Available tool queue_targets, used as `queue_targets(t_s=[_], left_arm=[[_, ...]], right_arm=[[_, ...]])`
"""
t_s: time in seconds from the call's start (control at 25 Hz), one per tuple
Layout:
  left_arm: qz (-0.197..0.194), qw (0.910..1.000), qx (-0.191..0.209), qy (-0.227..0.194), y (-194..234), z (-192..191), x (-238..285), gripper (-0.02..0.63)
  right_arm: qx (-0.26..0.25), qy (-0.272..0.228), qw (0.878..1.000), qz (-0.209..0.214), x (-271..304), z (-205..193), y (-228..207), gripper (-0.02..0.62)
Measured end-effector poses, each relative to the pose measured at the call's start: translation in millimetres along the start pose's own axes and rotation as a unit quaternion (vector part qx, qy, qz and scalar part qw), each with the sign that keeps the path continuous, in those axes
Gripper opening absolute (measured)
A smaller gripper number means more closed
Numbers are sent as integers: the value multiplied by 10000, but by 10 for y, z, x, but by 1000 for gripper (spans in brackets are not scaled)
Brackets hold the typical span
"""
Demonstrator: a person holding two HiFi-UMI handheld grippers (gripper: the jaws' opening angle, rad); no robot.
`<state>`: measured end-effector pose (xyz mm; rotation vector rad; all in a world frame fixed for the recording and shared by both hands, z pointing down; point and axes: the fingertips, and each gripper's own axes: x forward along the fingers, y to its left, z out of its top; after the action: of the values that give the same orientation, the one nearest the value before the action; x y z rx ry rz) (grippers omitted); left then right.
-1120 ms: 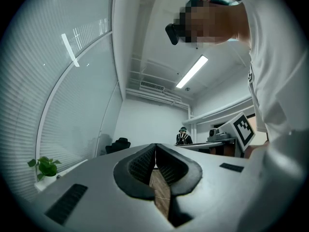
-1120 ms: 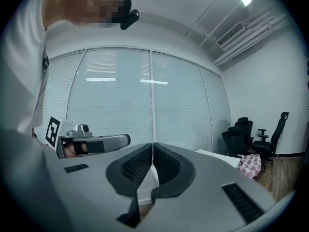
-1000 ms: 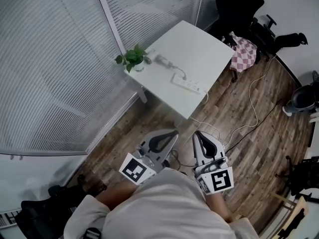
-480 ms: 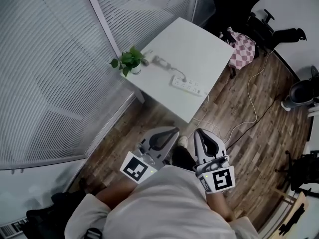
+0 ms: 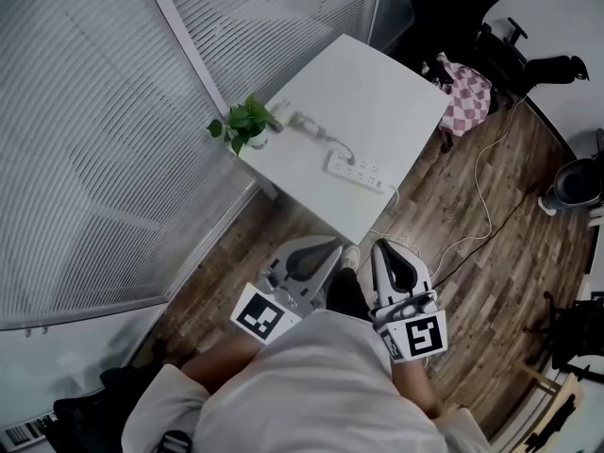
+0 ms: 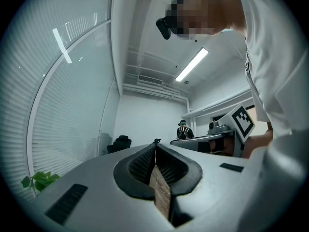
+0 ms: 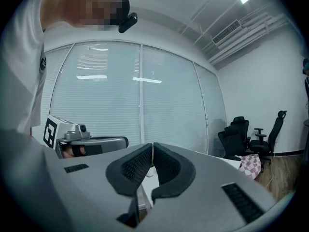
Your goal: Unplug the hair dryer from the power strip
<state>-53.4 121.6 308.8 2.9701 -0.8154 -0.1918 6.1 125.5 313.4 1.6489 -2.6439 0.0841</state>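
On the white table [image 5: 377,83] the white power strip [image 5: 359,171] lies near the front edge, with a plug [image 5: 345,157] in it. Its cord runs to the hair dryer [image 5: 302,121], which lies beside a potted plant [image 5: 245,123]. Both grippers are held close to my body, over the wooden floor and short of the table. My left gripper [image 5: 324,247] [image 6: 155,145] points at the table, its jaws shut with nothing between them. My right gripper [image 5: 381,247] [image 7: 152,145] stands beside it, also shut and empty.
Slatted blinds [image 5: 104,130] cover the glass wall on the left. Black office chairs [image 5: 453,12] and a checkered cloth [image 5: 469,102] stand beyond the table. A white cable [image 5: 483,192] trails over the floor [image 5: 491,253]. A grey bin [image 5: 576,185] stands at the right.
Both grippers have moved forward toward the table, staying shut. The table and power strip sit slightly nearer in the head view.
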Motion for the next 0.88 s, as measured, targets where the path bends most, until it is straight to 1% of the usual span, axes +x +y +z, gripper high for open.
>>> queue_targets(t_s=[0.32,0.64,0.88], left_arm=[[55,9999,112,54,187,10,548,30],[249,9993,208,186,332,10,1202,29],[443,9982,273,289,436,-74,1610,29]], right_arm=[[37,-84,9999,69,237,67,-538,34],[36,-115,9992,372,472,164,-1165,33],[6,-82,9984,554,586,172,-1611,34]])
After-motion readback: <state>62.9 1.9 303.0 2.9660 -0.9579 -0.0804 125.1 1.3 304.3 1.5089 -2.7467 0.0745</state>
